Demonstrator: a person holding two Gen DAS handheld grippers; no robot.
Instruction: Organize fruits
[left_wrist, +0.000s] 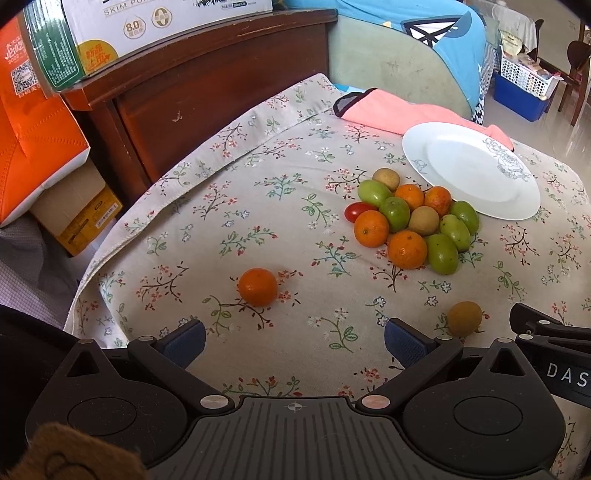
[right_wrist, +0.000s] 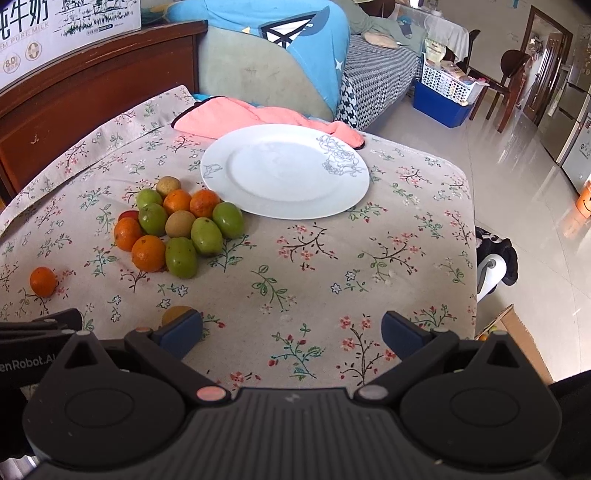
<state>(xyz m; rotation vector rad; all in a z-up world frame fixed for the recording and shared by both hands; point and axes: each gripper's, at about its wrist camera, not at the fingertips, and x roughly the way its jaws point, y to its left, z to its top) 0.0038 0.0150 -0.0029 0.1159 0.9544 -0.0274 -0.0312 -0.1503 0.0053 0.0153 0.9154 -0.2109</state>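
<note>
- Resting on a floral-print tablecloth (right_wrist: 314, 266) over a padded table: a loose cluster of small fruits (left_wrist: 413, 218), a round white ceramic plate with a grey line-drawn flower (right_wrist: 284, 171), and two stray fruits.
- Left gripper (left_wrist: 294, 345): blue-padded fingers spread wide apart, nothing between them, held low over the cloth.
- Right gripper (right_wrist: 291, 336): blue-padded fingers likewise spread wide, holding nothing.
- Fruit cluster: orange mandarins, green oval jujubes, brownish-yellow round longans and one red cherry tomato (left_wrist: 358, 211), packed touching one another; ahead and to the right of the left gripper, ahead and to the left of the right gripper.
- Plate: bare, lying just beyond the cluster, its near rim touching or overlapping the outermost fruits; straight ahead of the right gripper.
- Single orange mandarin (left_wrist: 257, 287): alone on the cloth, well apart from the cluster, just ahead of the left gripper's left finger.
- Single brownish-yellow longan (left_wrist: 464, 318): alone, just beside the left gripper's right finger on its outer side; in the right wrist view partly hidden behind the right gripper's left finger.
- Salmon-pink folded cloth (right_wrist: 255, 116): beyond the plate, at the table's far edge.
</note>
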